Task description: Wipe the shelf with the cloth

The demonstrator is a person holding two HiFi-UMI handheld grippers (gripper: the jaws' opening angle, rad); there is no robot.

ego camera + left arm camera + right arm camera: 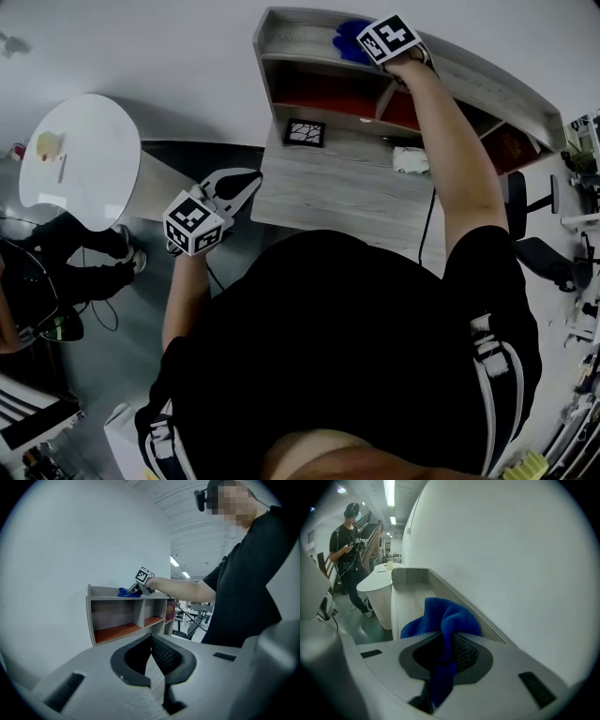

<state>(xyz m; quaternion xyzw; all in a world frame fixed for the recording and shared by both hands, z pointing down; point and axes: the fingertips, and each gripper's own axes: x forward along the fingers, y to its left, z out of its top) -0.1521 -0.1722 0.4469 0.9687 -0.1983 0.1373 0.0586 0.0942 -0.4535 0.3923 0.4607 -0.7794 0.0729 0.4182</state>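
Right gripper view: right gripper [444,654], jaws pinching blue cloth [445,616]; cloth bunched on top of shelf [408,597], beside wall [511,550]. Left gripper [151,658]: jaws pressed together, empty, well apart from shelf. Advice: press cloth flat, sweep lengthwise in overlapping strokes, reaching the back edge

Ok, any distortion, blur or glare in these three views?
Head view: dim, fisheye curves the shelf. Left gripper view: black rounded border, bright ceiling lights. Right gripper view: cloth sharp, ceiling strip glaring.
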